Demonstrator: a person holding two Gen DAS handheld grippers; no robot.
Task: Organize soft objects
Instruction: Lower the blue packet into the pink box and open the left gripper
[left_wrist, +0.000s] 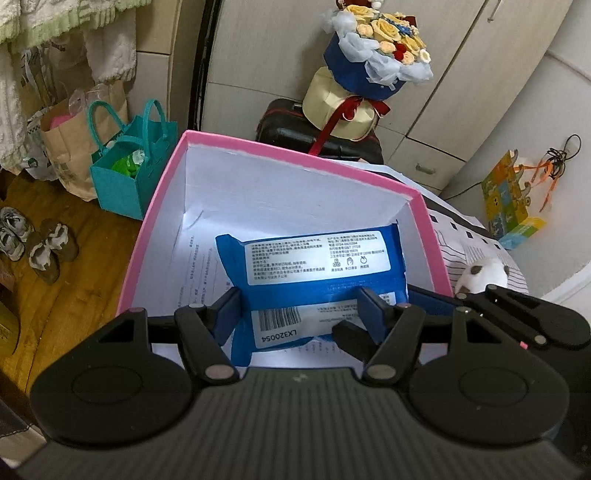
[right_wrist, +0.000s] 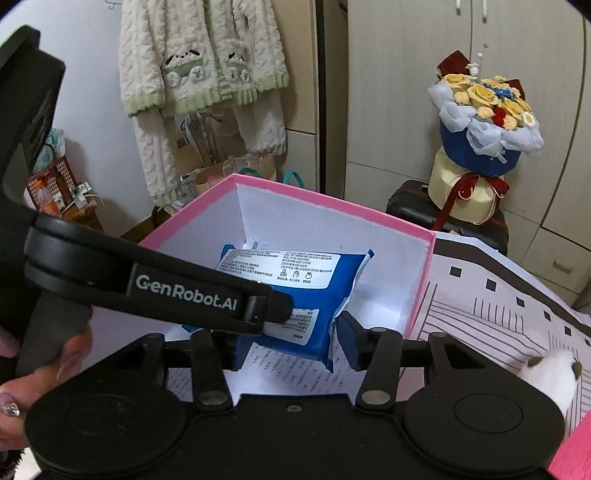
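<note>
The blue wipes pack (left_wrist: 314, 280) inside the pink box (left_wrist: 155, 225) carries a barcode label with the code "LX320054", seen upside down in the left wrist view; its white panel of small Chinese print is too fine to read. In the right wrist view, the left claw's black arm (right_wrist: 147, 284) reads "GenRobot.AI".

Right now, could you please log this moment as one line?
blue plastic wipes pack in pink box | left gripper open, astride | right gripper open

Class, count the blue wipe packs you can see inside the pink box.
1. The blue wipe pack lies label-up on printed paper inside the pink box, between the left gripper fingers. The grippers hide the box's near end, so more may be hidden.
</note>
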